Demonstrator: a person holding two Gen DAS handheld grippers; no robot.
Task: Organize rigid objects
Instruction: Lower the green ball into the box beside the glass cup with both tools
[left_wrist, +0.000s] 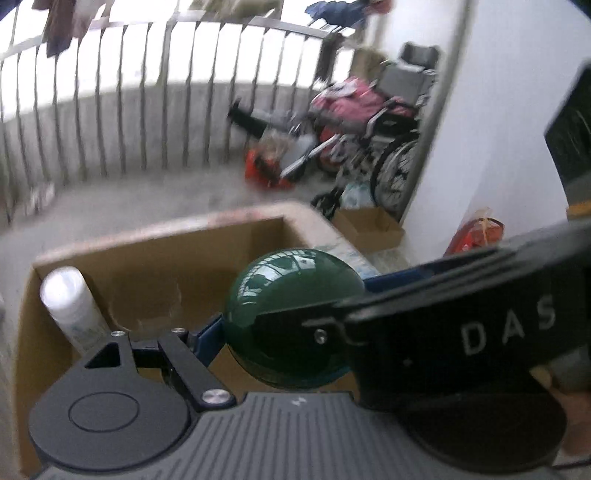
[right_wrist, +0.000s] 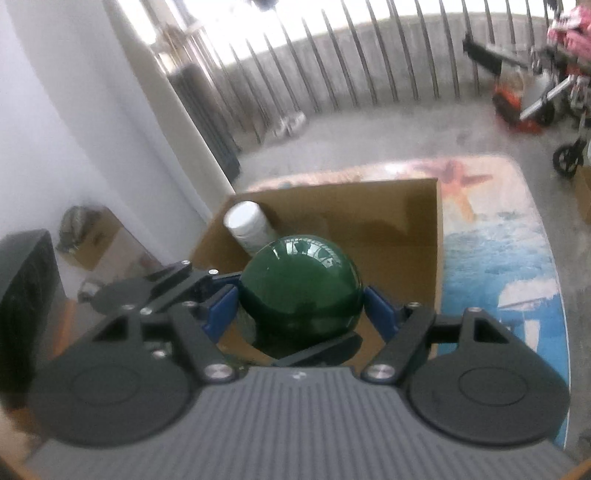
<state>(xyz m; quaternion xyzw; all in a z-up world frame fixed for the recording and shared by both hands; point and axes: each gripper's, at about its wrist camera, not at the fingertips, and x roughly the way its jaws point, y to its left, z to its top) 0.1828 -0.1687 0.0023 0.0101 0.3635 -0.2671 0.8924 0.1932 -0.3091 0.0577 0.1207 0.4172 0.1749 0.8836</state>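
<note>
A glossy dark green dome-shaped object, possibly an upturned bowl, sits over the open cardboard box. The right gripper clamps it, one blue finger pad pressed to each side. In the left wrist view the same green object fills the space ahead of the left gripper, with a blue pad touching its left flank; the other side is hidden behind the right tool's black body, so I cannot tell whether the left gripper grips it. A white cylindrical bottle leans in the box's far left corner. The box rests on a table with a beach-scene print. Beyond stand a metal railing and a wheelchair.
</note>
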